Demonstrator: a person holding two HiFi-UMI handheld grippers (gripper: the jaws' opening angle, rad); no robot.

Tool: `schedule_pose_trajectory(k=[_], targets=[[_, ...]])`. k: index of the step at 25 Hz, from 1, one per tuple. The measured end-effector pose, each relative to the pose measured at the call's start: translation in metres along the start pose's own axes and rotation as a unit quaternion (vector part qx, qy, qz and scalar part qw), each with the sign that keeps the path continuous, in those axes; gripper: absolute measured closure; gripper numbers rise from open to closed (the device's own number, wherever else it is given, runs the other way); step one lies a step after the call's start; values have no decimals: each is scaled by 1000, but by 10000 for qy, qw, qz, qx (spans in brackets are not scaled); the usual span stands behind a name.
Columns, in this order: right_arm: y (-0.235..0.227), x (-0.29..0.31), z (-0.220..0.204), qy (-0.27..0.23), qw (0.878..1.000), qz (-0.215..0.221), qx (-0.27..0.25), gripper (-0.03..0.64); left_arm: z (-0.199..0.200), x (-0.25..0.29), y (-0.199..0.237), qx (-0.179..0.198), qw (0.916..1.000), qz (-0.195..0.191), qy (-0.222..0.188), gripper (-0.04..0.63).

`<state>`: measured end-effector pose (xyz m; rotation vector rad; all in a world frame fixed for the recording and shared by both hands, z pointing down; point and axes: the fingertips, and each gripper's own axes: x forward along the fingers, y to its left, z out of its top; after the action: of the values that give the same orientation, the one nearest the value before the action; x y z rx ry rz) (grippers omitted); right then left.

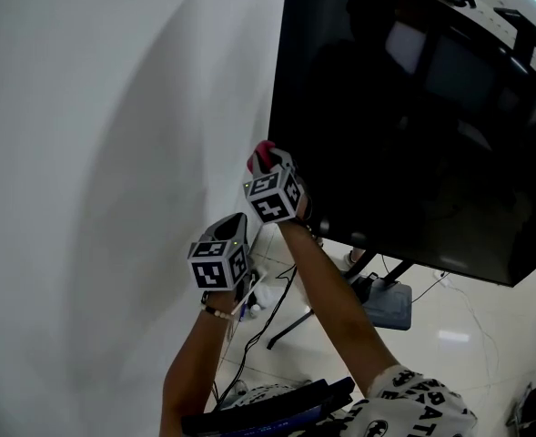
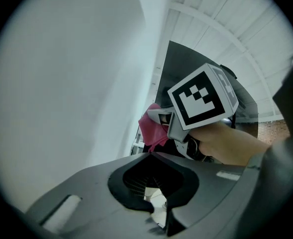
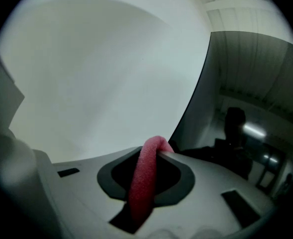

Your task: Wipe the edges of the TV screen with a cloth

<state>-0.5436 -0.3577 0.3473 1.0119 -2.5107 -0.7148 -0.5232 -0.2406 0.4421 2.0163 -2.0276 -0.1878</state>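
- The right tongs (image 1: 274, 163) are raised to the left edge of the TV screen (image 1: 413, 126), about halfway up it, beside the white wall (image 1: 113, 153).
- They are clamped on a pink cloth (image 3: 145, 168). A rolled fold of it runs up between the two jaws and sticks out past their tips.
- The end of the cloth lies right at the dark border of the screen, and from where I stand it seems to touch that edge.
- The left tongs (image 2: 153, 195) hang lower and nearer the wall, just below the right ones and clear of the TV. Their jaws are drawn together with nothing gripped, and only a sliver of floor shows through.
- From the left gripper view, the right gripper's marker cube (image 2: 203, 96) sits above the hand (image 2: 226, 143) that holds it, and the cloth pokes out to its left.
- The screen is dark and glossy, with dim reflections of the room in it.
- Below it, a black stand leg (image 1: 290, 321) and loose cables lie on the pale floor (image 1: 450, 326).
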Motion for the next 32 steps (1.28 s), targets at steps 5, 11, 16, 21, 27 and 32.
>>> schedule_pose_trajectory(k=[5,11,16,21,27,32], targets=[[-25,-7,38,-163,9998,-138,-15,552,52,7,-5,247,9991,-12,-331,595],[-61,-15,96,-442,9983,-342,-168,552,107,15,-14,485,9966,-108,-658,595],[-89,-20,143,-621,9962,-518,-330,552,138,18,-27,688,9940,-214,-827,595],[-121,-28,196,-796,9927,-742,-515,552,175,18,-40,869,9907,-299,-999,595],[-156,-39,257,-1045,9871,-994,-703,552,210,13,-51,1021,9864,-359,-1241,595],[-195,-51,317,-1353,9813,-1179,-692,552,223,17,-57,1097,9844,-438,-1301,595]])
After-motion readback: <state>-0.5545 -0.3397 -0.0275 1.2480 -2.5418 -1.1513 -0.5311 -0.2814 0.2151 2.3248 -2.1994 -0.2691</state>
